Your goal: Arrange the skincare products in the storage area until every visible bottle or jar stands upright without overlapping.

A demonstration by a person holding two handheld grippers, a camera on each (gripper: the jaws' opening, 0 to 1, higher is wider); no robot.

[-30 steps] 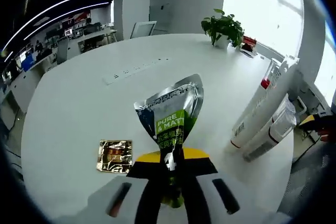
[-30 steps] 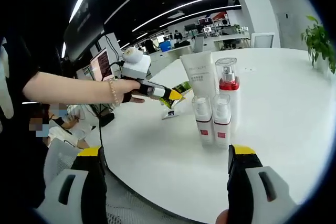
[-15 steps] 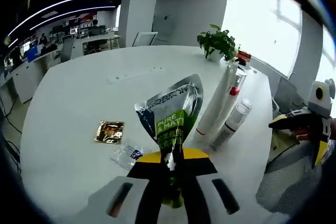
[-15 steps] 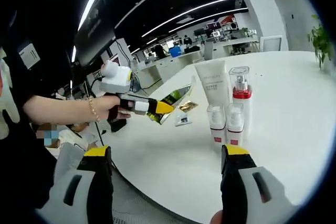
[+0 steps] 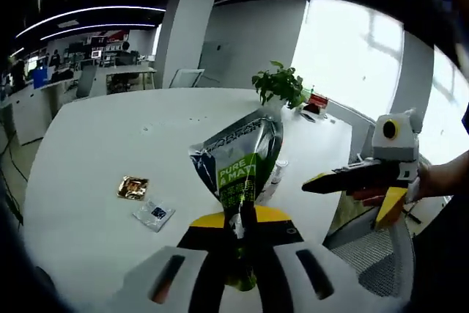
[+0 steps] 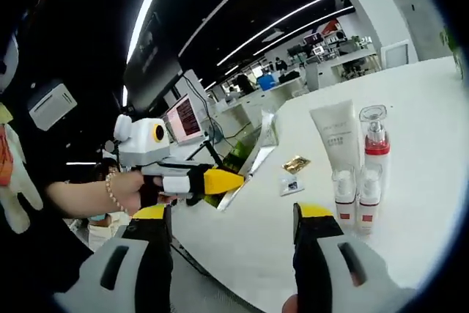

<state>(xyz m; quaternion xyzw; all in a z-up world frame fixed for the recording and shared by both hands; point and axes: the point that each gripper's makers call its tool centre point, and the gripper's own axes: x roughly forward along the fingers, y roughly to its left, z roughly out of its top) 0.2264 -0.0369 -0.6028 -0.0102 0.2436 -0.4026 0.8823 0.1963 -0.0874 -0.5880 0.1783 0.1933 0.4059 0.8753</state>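
A silver and green pouch stands up between my left gripper's jaws, which are shut on its lower end. In the right gripper view the same pouch hangs off the table edge in the left gripper. On the white table a white tube, a red-banded pump bottle and two small bottles stand upright in a tight group. My right gripper is open and empty, back from the table. It enters the left gripper view as the right gripper.
A gold sachet and a small clear sachet lie flat on the table. A potted plant stands at the far edge. A person's hand holds the left gripper. Desks and monitors lie beyond.
My left gripper, still holding the pouch, has drawn back from the bottles toward the table edge. The right gripper stays open and has also pulled back, so the bottles look smaller.
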